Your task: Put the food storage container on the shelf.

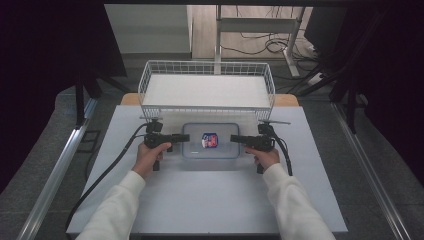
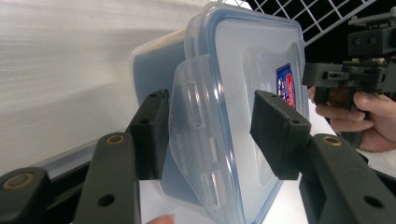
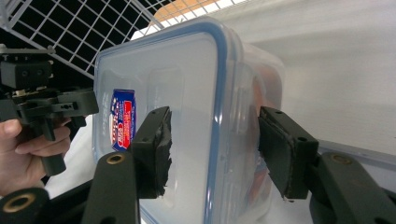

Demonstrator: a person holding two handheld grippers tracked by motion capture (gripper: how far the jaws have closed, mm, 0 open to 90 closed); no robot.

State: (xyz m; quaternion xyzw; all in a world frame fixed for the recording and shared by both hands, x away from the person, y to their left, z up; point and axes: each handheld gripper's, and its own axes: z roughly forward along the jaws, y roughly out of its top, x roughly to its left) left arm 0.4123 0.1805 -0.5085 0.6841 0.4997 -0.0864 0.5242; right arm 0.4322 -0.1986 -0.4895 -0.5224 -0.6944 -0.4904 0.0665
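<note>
A clear plastic food container (image 1: 210, 141) with a blue-rimmed snap-on lid sits on the white table (image 1: 200, 200), about midway between its left and right edges and toward the far side. A blue and red sticker (image 1: 209, 140) marks the lid top. Just beyond the container stands a white wire basket (image 1: 206, 87), at the table's far edge.

The left gripper (image 1: 184, 137) comes in from the left, held in the person's left hand (image 1: 150, 156). In the left gripper view its jaws stand wide apart on either side of the container's left end, one pad (image 2: 150, 133) below the hanging lid latch (image 2: 196, 140) and the other above the lid; neither pad clearly presses on it.

The right gripper (image 1: 235, 139), in the right hand (image 1: 263, 157), comes in from the right. In the right gripper view its jaws are likewise spread, straddling the container's right end, one pad (image 3: 154, 149) over the lid and one against the base side; whether they touch cannot be told
</note>
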